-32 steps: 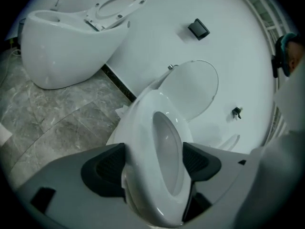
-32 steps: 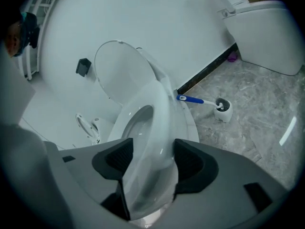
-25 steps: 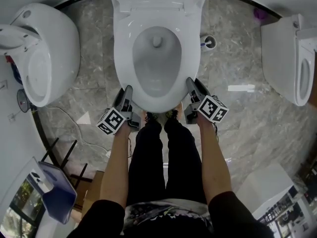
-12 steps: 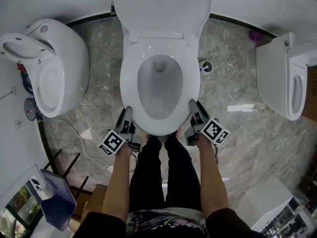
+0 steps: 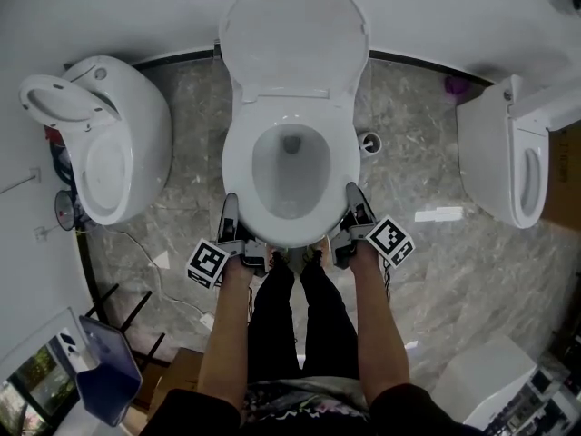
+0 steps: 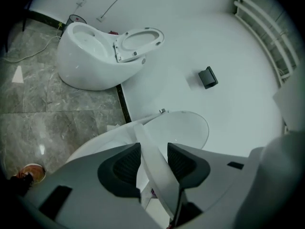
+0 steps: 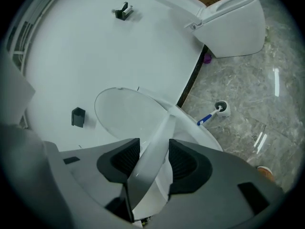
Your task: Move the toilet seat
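Marble floor (image 5: 436,262) was open both sides of centre toilet (image 5: 238,166). Left toilet (image 5: 136,134) and right toilet (image 5: 486,143) stood well apart from it. Brush holder (image 5: 369,142) sat just right of it; raised lid (image 5: 295,34) blocked far side, person's legs (image 5: 290,307) near side.

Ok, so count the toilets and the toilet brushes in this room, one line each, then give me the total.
Toilets: 3
Toilet brush: 1
Total: 4
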The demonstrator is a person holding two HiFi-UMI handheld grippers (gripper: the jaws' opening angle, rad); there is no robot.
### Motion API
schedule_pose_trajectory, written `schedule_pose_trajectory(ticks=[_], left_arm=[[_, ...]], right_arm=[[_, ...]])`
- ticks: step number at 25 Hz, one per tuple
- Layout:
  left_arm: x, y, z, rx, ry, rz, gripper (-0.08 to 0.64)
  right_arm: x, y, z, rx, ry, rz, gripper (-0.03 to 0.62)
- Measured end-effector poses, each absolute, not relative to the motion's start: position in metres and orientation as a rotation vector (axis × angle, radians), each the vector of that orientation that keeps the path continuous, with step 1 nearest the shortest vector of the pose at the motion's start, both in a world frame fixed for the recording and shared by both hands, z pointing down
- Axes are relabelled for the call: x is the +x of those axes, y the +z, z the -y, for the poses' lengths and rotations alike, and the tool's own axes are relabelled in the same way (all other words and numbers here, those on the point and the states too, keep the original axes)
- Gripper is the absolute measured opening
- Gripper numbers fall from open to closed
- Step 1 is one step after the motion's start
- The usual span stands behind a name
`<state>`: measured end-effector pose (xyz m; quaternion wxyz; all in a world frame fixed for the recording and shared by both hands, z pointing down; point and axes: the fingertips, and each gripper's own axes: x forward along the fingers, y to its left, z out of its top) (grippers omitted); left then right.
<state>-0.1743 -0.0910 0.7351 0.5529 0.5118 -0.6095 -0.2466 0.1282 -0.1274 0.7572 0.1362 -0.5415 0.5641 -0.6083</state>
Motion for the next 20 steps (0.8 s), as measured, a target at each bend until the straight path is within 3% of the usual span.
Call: schedule_pose_trajectory(ticks=[20], left_arm=[[-0.176,0.648,0.17,1.17,-0.775,1.452,0.221]], right_arm=[[0.133,0.681,0.2,-1.437,-1.825,-1.463,0.207]])
